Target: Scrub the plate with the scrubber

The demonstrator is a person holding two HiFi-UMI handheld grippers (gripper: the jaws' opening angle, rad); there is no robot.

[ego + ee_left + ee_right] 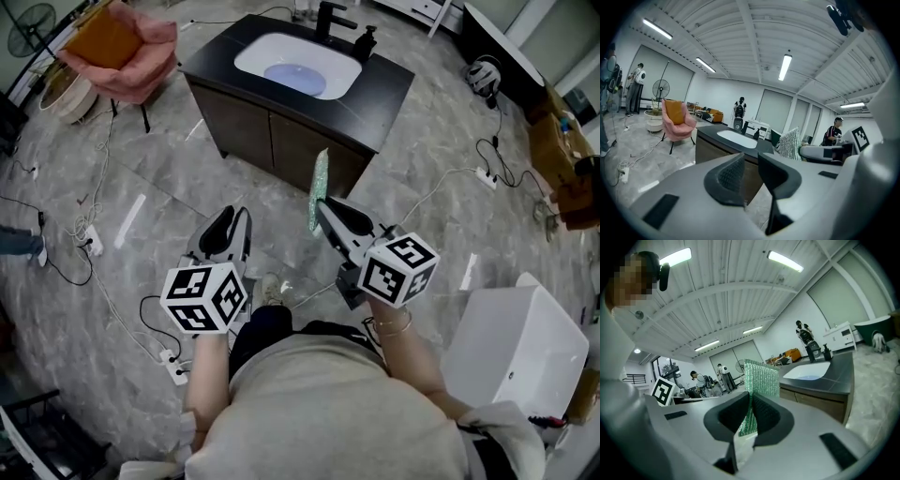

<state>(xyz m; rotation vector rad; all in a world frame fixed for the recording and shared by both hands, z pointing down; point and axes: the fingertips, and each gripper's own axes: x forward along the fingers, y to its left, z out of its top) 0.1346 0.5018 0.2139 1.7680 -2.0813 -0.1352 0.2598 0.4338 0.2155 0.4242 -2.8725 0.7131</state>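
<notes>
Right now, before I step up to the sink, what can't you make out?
- Bluish patch in the basin, head view: too small to tell whether it is the plate.
- Basin floor, left gripper view: hidden behind its near rim.
- Scrubber, right gripper view: lower end hidden between the right gripper pads.

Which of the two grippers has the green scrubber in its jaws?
The right gripper: its jaws clamp the green scrubber, while the left gripper has its jaws apart, nothing between them.
</notes>
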